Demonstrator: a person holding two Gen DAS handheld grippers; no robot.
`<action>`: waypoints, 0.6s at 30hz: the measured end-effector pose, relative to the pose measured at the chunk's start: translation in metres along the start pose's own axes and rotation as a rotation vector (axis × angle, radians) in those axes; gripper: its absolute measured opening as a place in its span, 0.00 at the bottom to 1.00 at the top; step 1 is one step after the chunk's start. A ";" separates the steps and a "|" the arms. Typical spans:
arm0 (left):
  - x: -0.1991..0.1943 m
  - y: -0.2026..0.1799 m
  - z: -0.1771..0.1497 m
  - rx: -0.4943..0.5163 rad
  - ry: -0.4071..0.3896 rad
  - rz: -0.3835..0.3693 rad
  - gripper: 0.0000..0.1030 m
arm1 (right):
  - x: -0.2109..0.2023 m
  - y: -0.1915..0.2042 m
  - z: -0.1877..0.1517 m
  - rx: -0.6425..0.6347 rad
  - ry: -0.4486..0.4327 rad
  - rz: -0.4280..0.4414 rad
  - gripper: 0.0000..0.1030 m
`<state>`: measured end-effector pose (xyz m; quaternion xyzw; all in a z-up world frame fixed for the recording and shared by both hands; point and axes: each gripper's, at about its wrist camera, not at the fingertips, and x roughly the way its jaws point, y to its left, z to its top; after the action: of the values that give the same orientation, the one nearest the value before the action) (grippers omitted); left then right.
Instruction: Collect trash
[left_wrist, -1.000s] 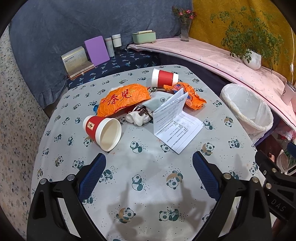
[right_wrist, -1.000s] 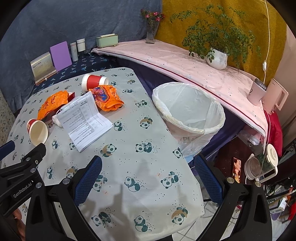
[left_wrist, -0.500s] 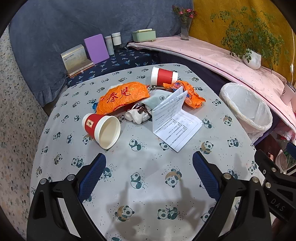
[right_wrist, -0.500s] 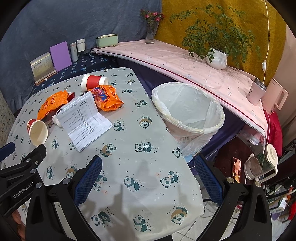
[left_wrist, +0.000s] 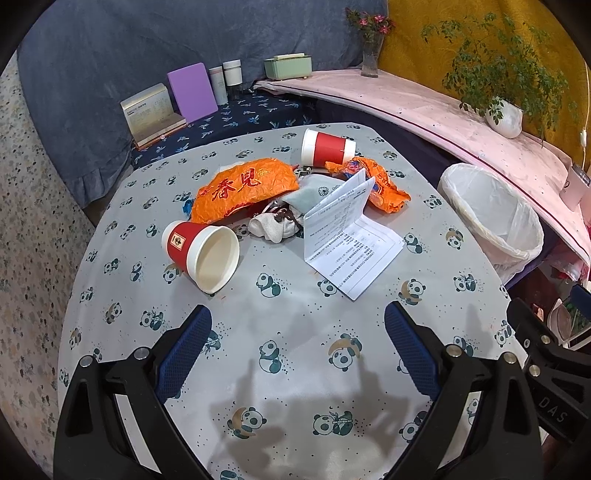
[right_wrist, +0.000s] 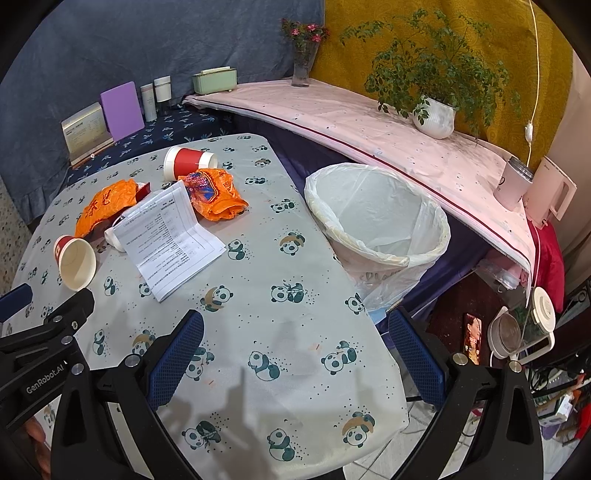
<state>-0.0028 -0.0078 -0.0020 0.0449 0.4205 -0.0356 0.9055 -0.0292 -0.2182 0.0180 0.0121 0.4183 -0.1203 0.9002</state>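
Trash lies on the panda-print table (left_wrist: 295, 325): a tipped red paper cup (left_wrist: 201, 251) near me, an orange wrapper (left_wrist: 243, 188), a crumpled white cloth (left_wrist: 273, 227), a folded paper sheet (left_wrist: 347, 236), a second orange wrapper (left_wrist: 384, 184) and another red cup (left_wrist: 327, 147) at the back. The white-lined bin (right_wrist: 376, 225) stands just off the table's right edge. My left gripper (left_wrist: 297, 325) hovers open above the near table, short of the cup. My right gripper (right_wrist: 295, 332) is open over the table's front right corner. Both hold nothing.
Behind the table a dark patterned shelf holds a purple board (left_wrist: 192, 90), a box (left_wrist: 151, 110) and jars (left_wrist: 232, 74). A pink-covered ledge (right_wrist: 369, 122) carries a potted plant (right_wrist: 434, 114), a vase (right_wrist: 304, 62), a mug and a kettle (right_wrist: 550, 192). Clutter sits on the floor at right.
The left view has shifted slightly, the trash sitting a little lower and nearer in frame than half a second ago. The right view and all the trash are unchanged.
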 end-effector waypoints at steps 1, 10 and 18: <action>0.000 0.000 0.000 0.001 0.000 -0.001 0.88 | 0.000 0.000 0.000 -0.001 -0.001 0.000 0.94; 0.001 -0.002 0.000 0.001 0.002 0.000 0.88 | 0.000 -0.001 0.000 -0.002 0.001 -0.001 0.94; 0.000 0.002 0.001 -0.006 0.001 0.005 0.88 | 0.001 0.001 0.001 -0.007 -0.002 0.001 0.94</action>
<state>-0.0018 -0.0064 -0.0015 0.0432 0.4212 -0.0321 0.9054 -0.0276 -0.2172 0.0180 0.0088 0.4177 -0.1183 0.9008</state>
